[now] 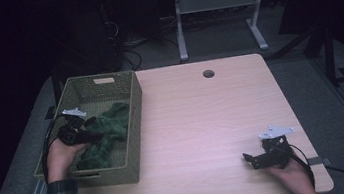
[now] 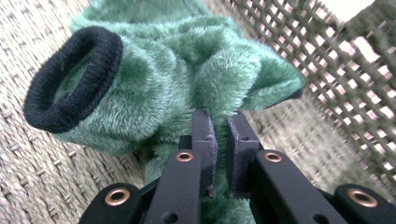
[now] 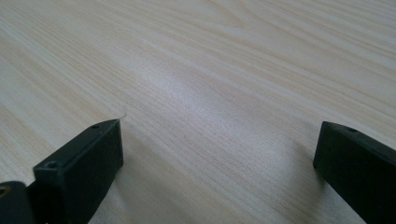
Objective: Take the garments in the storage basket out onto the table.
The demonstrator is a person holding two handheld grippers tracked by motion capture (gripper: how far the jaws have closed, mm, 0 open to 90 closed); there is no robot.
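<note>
Left hand-held gripper [image 2: 222, 140] pinching one green garment [image 2: 187, 70] | one basket [image 1: 134, 132] | two grippers

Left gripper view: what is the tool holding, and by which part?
The left tool pinches a fold of the green fleece garment, below its black cuff, inside the basket.

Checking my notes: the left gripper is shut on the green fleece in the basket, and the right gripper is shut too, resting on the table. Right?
Not quite: the right gripper is open over the bare table, as the right gripper view shows.
</note>
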